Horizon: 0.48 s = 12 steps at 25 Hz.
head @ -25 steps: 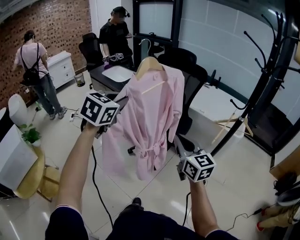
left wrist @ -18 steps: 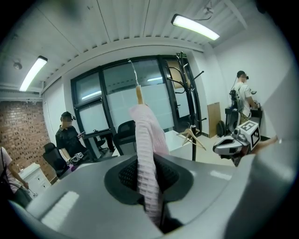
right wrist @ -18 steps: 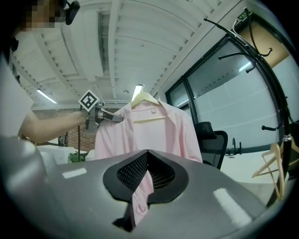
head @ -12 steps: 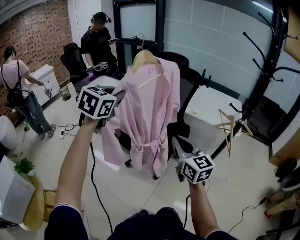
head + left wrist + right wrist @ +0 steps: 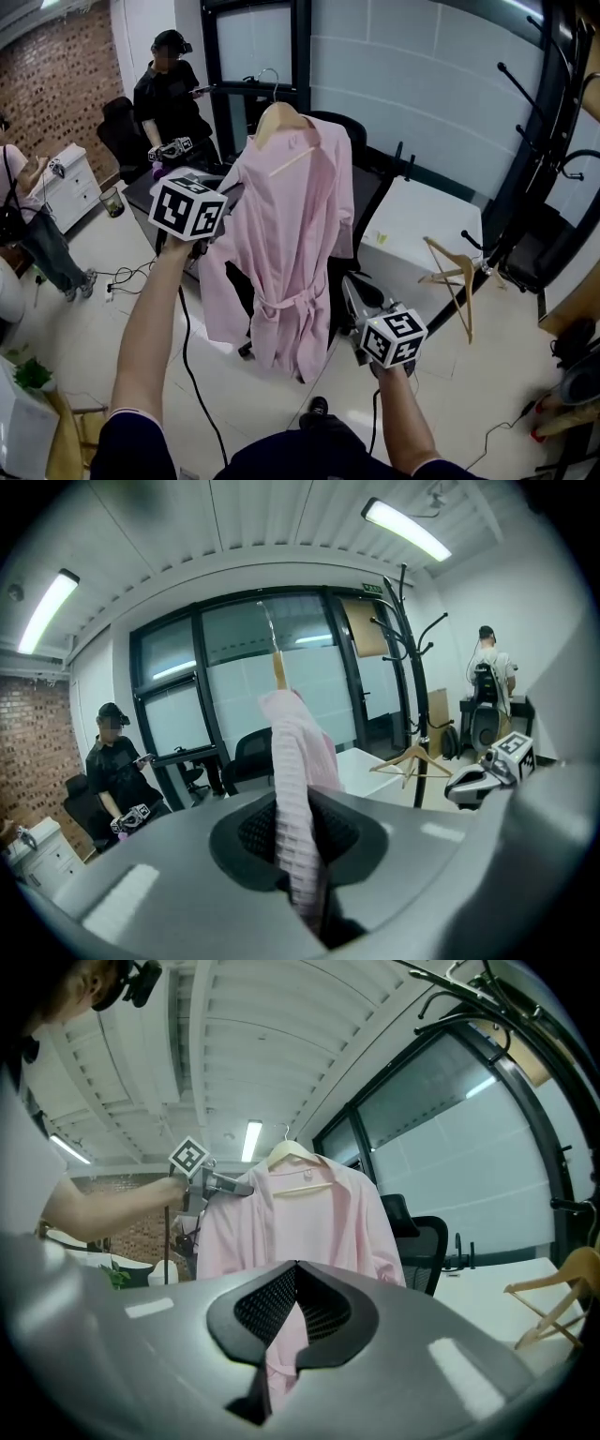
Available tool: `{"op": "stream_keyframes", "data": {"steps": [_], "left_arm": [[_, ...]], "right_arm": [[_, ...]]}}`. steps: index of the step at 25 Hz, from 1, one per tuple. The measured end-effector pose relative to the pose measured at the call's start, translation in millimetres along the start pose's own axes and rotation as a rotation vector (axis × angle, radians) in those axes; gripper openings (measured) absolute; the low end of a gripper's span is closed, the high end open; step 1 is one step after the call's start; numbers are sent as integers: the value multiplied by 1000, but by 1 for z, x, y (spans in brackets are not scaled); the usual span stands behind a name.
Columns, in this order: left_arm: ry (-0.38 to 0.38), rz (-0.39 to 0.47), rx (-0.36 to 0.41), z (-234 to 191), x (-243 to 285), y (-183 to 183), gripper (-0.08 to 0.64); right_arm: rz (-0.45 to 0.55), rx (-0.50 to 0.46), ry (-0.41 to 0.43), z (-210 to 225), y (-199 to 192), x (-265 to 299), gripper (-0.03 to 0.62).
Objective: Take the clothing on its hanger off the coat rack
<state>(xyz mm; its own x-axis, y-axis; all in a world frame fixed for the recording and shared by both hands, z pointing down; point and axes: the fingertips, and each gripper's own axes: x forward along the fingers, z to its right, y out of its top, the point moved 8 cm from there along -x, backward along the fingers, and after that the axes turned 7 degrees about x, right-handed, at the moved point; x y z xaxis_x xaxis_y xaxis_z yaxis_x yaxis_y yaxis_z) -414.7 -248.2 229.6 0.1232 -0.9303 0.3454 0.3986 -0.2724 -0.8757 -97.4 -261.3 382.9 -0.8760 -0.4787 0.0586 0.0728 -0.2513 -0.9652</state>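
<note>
Head view: my left hand-held gripper (image 5: 228,194) clamps the pink robe (image 5: 295,225), hanging vertical above-left of my closed right hand-held gripper (image 5: 352,292).

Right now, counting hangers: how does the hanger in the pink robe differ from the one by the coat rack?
The robe's hanger carries the pink robe; the rack-side hanger is bare. The robe's hanger sits upright and high; the rack-side hanger tilts, lower down. Both are pale wood.

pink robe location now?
Head view centre: pink robe hangs on its hanger, off the coat rack at right, its shoulder clamped in the left hand-held gripper.
</note>
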Motion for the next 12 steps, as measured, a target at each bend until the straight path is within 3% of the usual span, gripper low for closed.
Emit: {"op": "stream_keyframes", "data": {"steps": [12], "left_arm": [[-34,36,-29,-53,116,23,35]], "right_arm": [[-21,18,-21,91,28,78,2]]}}
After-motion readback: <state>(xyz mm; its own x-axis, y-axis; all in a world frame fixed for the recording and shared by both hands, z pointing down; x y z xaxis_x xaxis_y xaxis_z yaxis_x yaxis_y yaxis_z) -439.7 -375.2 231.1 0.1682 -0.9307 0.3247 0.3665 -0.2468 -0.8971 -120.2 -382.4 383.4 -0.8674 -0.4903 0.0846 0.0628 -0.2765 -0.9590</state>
